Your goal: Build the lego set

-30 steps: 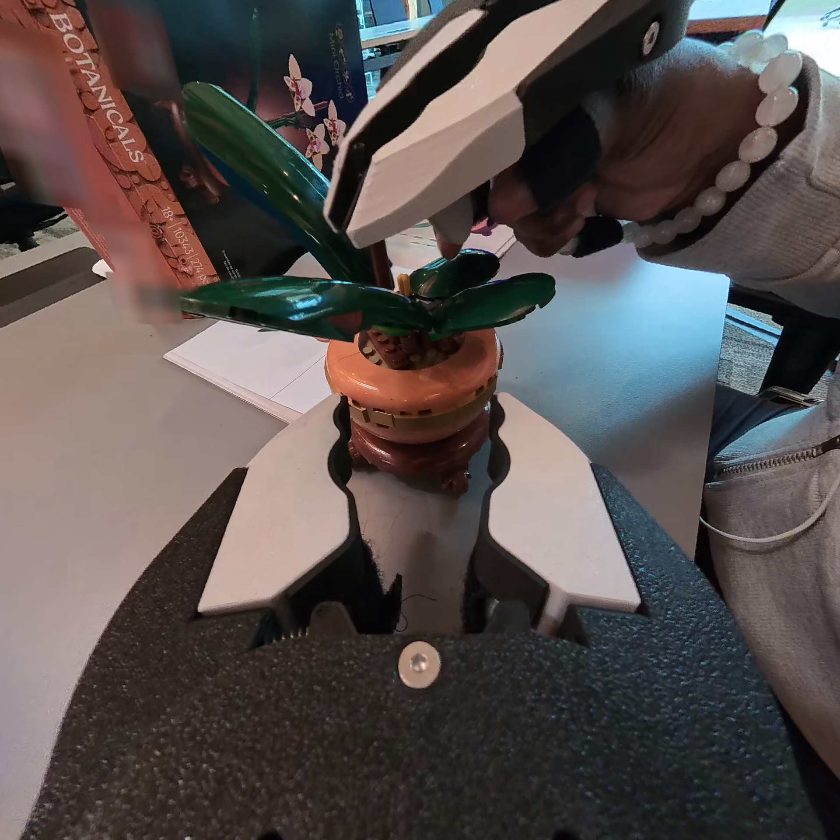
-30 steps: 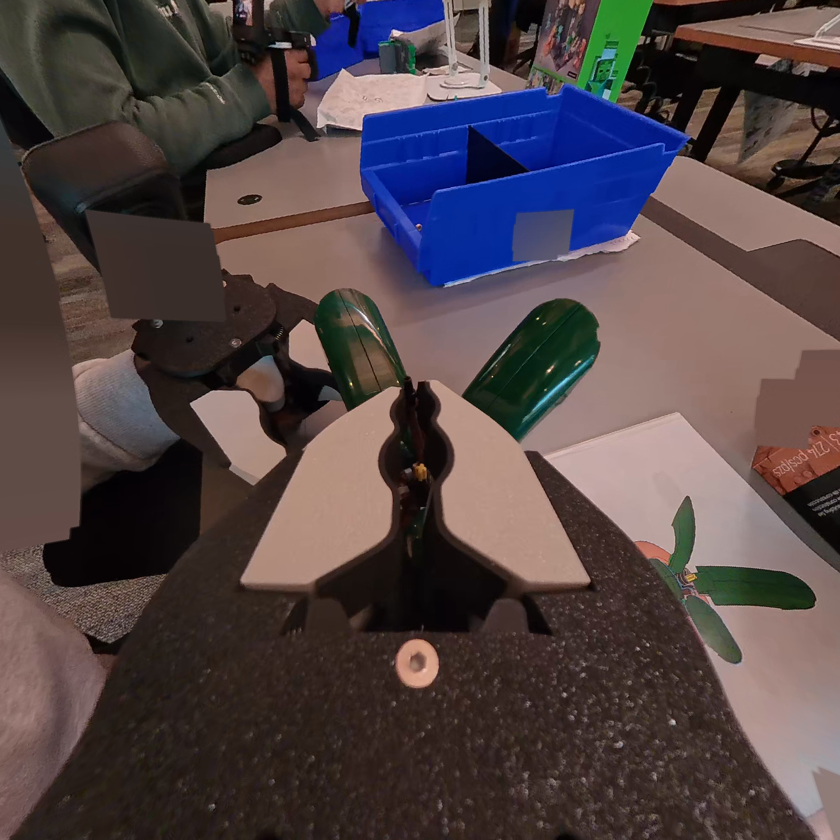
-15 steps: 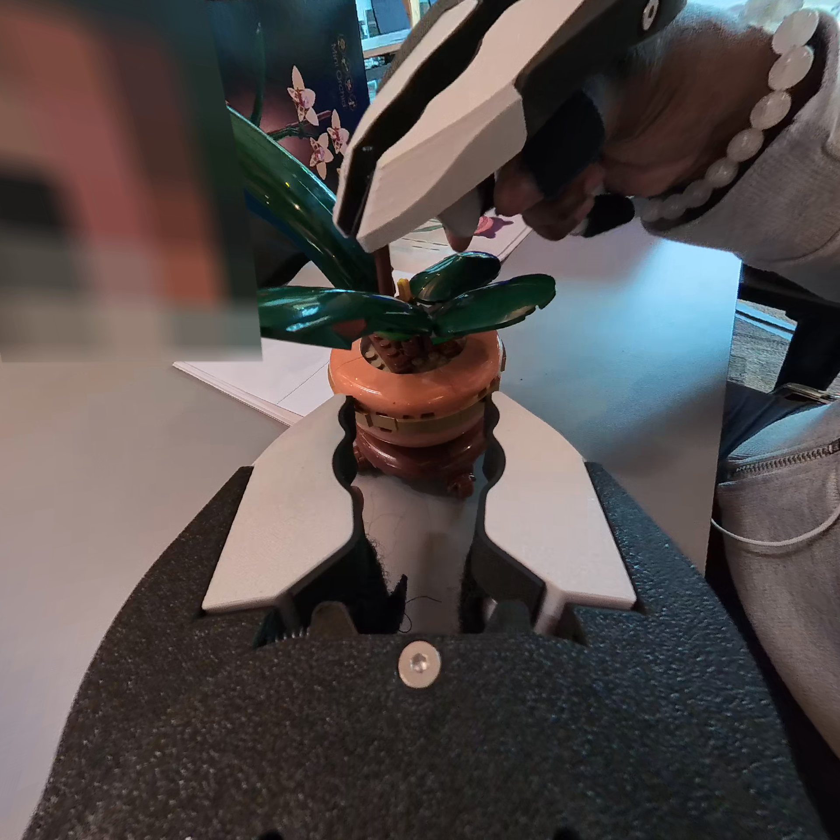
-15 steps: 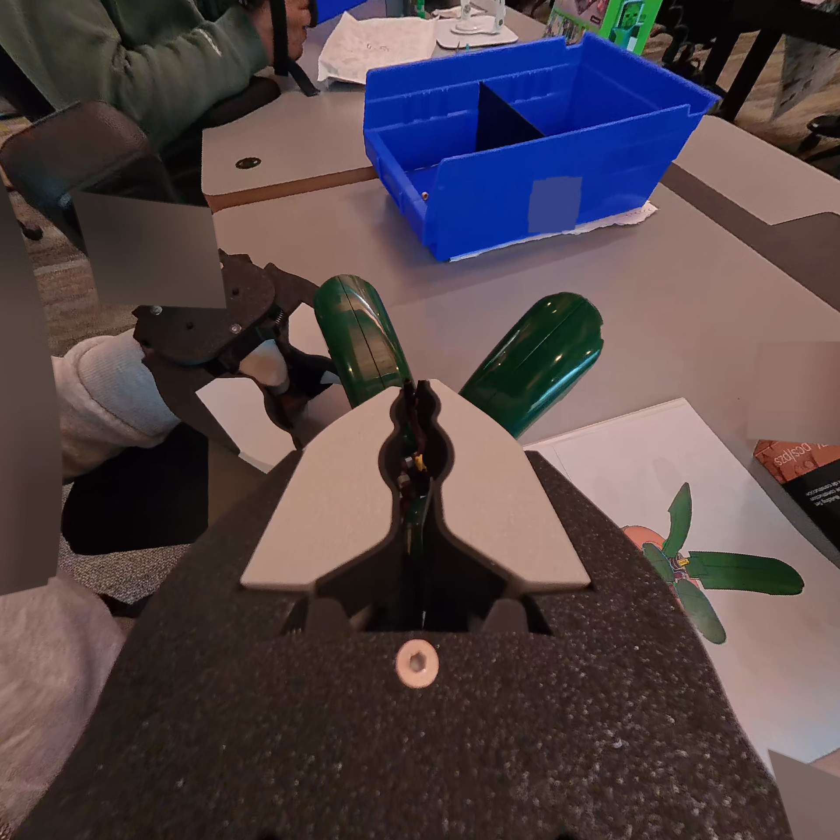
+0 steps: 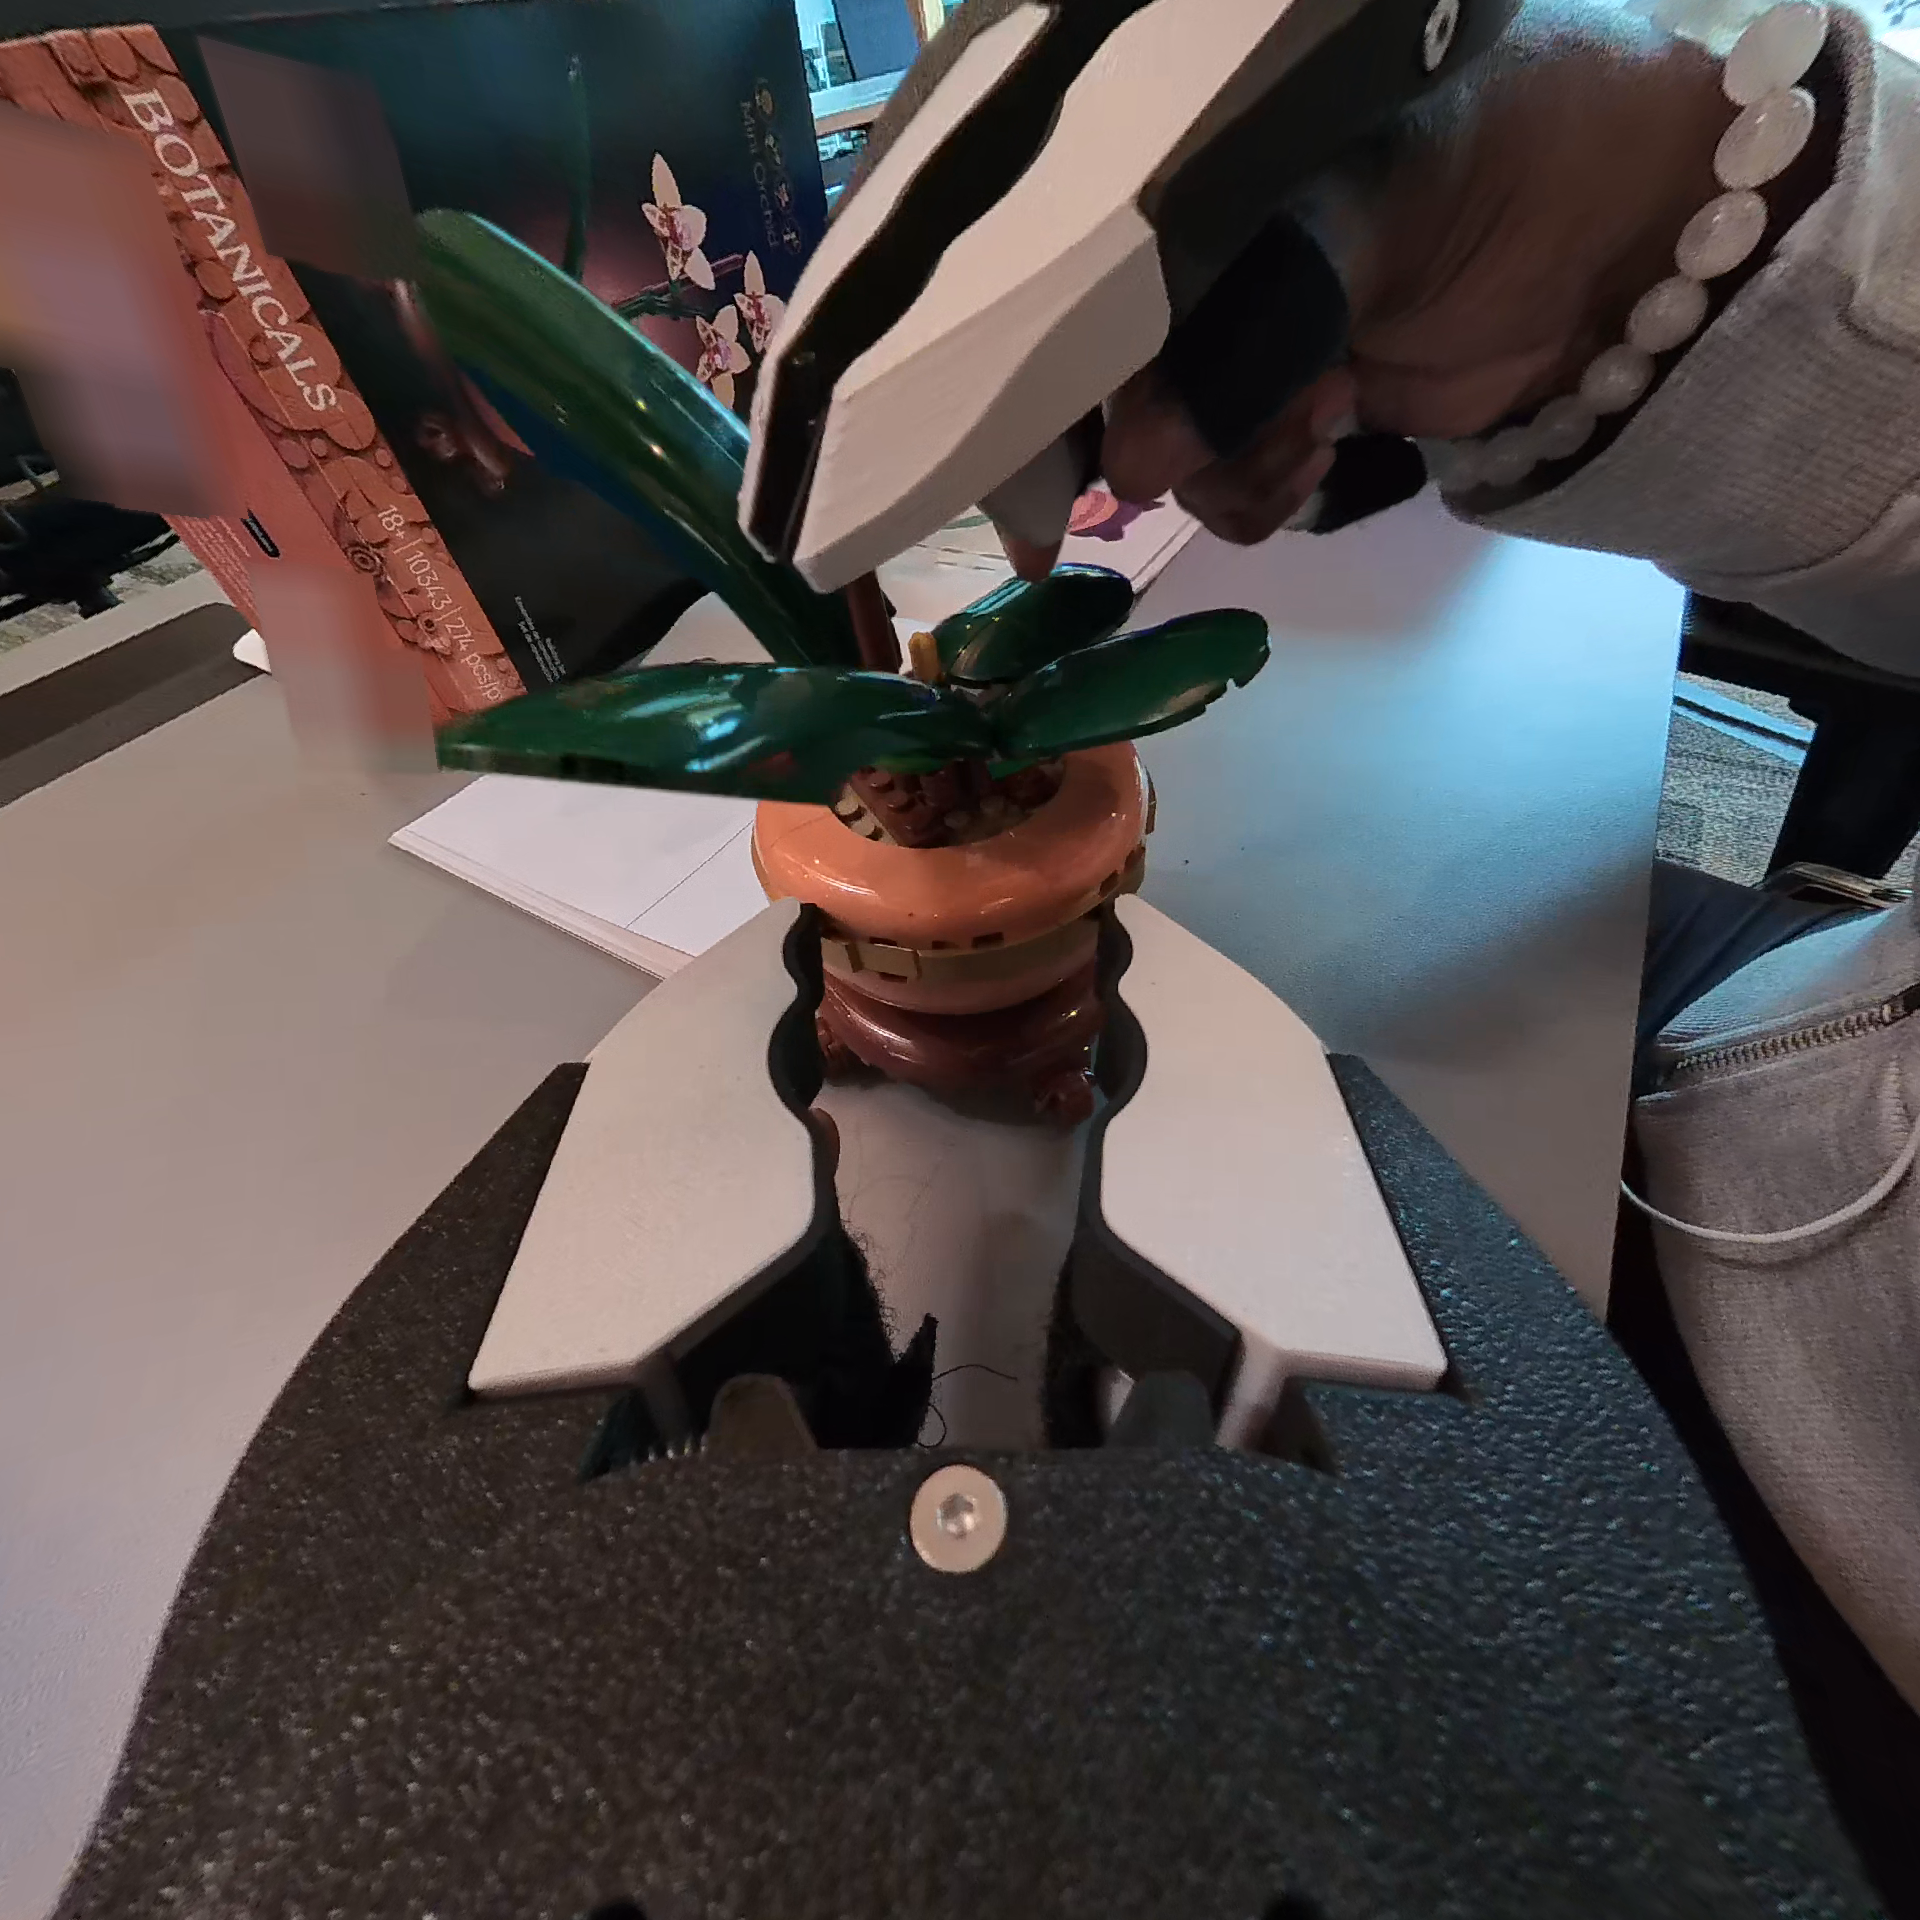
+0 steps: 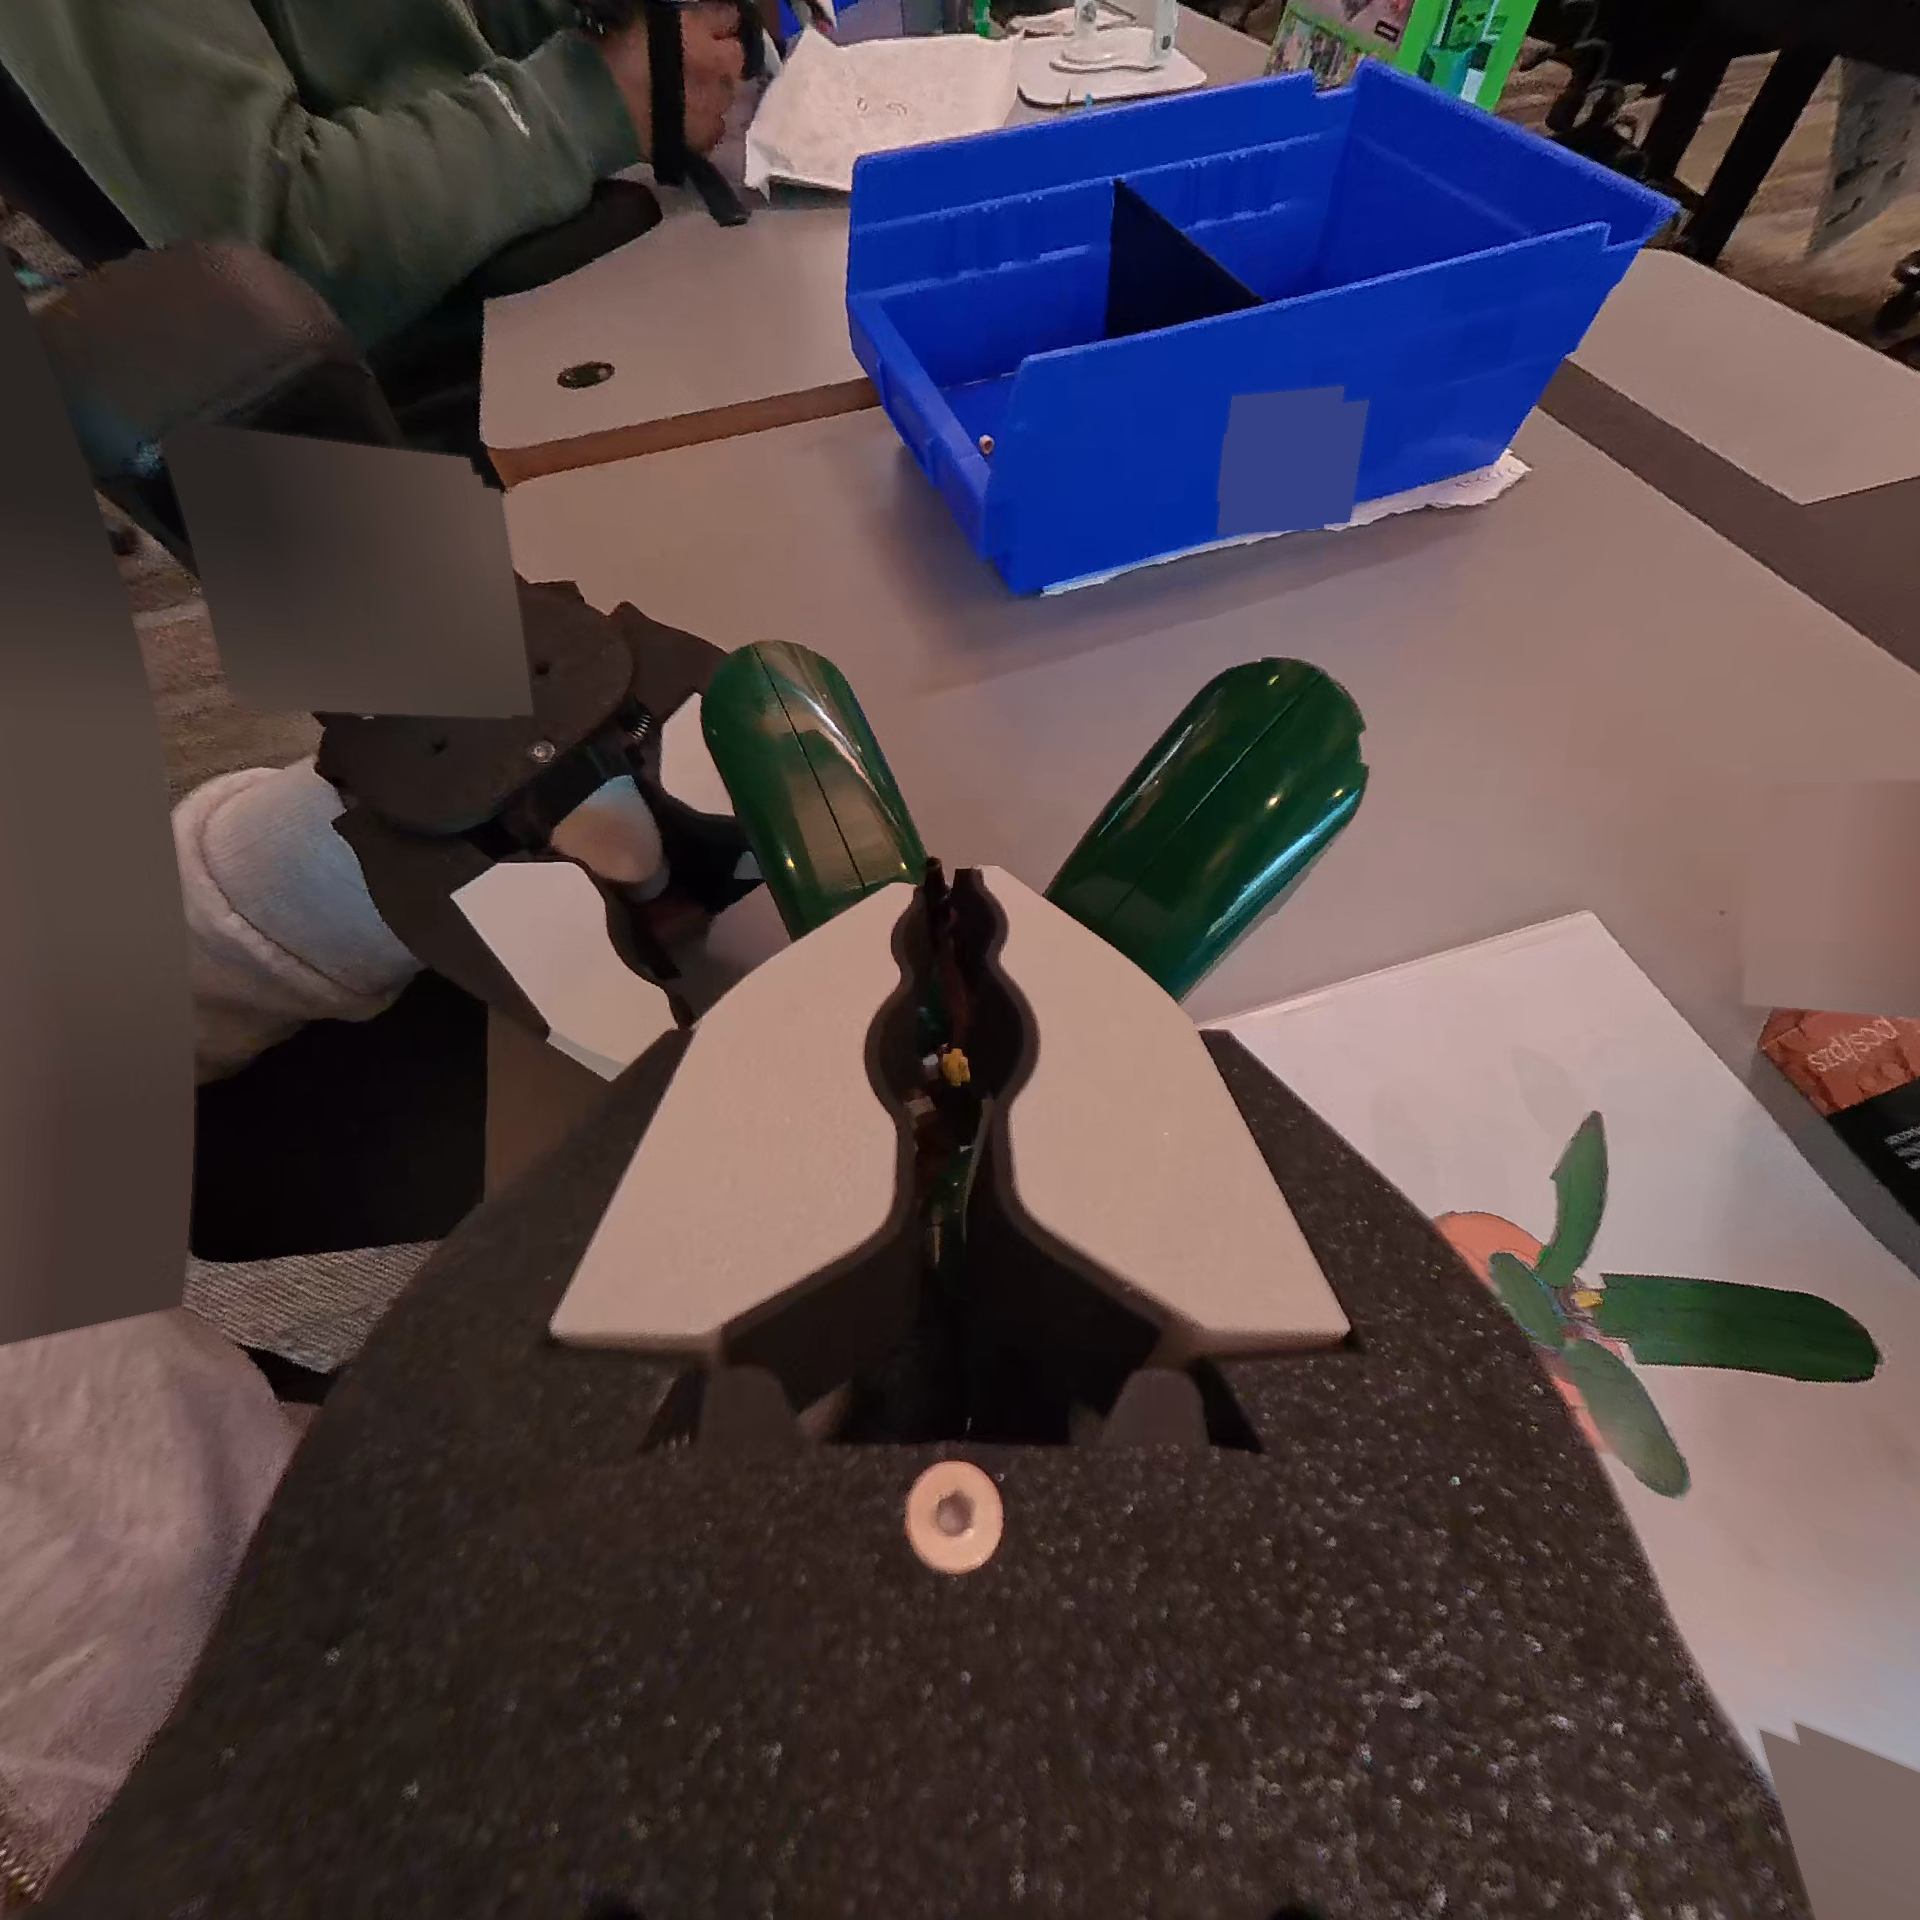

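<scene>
On the desk, the left hand-held gripper clamps the terracotta lego pot while the right hand-held gripper, closed on a thin brown stem, seems to be seating it among the green leaves; next probably a straight downward press.

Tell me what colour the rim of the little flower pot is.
Terracotta orange; the pot rim shows best in the left wrist view.

Lego orchid pot: terracotta ring over tan band and dark brown footed base, upright on grey table. Glossy dark green leaves fan out at 9, 11, 1 and 3 o'clock. Thin brown stem rises from the centre, small yellow stud just beside it.
</scene>
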Demonstrator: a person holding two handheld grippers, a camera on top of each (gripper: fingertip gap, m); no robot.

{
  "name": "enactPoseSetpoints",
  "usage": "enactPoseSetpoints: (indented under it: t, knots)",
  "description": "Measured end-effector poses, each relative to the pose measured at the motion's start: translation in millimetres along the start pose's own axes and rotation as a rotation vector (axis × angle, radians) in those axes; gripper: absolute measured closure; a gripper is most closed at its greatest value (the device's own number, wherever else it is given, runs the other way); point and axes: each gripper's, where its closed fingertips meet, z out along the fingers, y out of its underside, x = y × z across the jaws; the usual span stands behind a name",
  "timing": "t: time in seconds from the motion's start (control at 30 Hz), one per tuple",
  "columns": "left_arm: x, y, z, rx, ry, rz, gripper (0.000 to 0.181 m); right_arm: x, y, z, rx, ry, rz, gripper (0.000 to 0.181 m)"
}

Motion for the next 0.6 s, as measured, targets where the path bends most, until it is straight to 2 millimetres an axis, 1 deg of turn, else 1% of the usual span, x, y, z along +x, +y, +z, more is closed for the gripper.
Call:
enactPoseSetpoints:
  t: [0.1, 0.27, 0.3, 0.33, 0.37, 0.43, 0.47, 0.53, 0.6]
  knots:
    - [0.1, -0.1, 0.2, 0.001, 0.002, 0.000, 0.131, 1.3, 0.6, -2.6, 0.021, -0.021, 0.034, 0.176]
    - [-0.2, 0.2, 0.0, 0.000, -0.003, 0.000, 0.131, 1.1, -2.6, -0.3, 0.034, 0.008, -0.016, 0.176]
    - [0.0, 0.2, -0.1, 0.000, -0.006, 0.007, 0.131, 0.5, -0.7, -0.7, 0.022, 0.003, -0.028, 0.171]
    - [0.6, 0.4, 0.1, -0.001, -0.007, 0.014, 0.131, -0.7, 0.6, -1.3, 0.008, -0.007, -0.032, 0.159]
    - [1.1, 0.6, 0.2, -0.003, -0.008, 0.020, 0.130, -2.1, -3.7, -4.3, 0.032, -0.016, -0.024, 0.151]
    - [1.6, 0.8, 0.2, -0.005, -0.007, 0.025, 0.129, -1.3, -20.3, -16.3, 0.135, -0.009, -0.031, 0.150]
    - [1.7, 0.7, 0.1, -0.004, -0.007, 0.026, 0.128, 1.3, -23.5, -21.3, 0.148, 0.011, -0.050, 0.151]
    - [1.5, 0.4, -0.2, -0.002, -0.011, 0.028, 0.128, 6.7, -16.3, -24.0, 0.089, 0.050, -0.111, 0.153]
    - [1.1, 0.9, 0.1, -0.005, -0.014, 0.027, 0.128, 4.8, -8.0, -20.8, 0.047, 0.044, -0.147, 0.157]
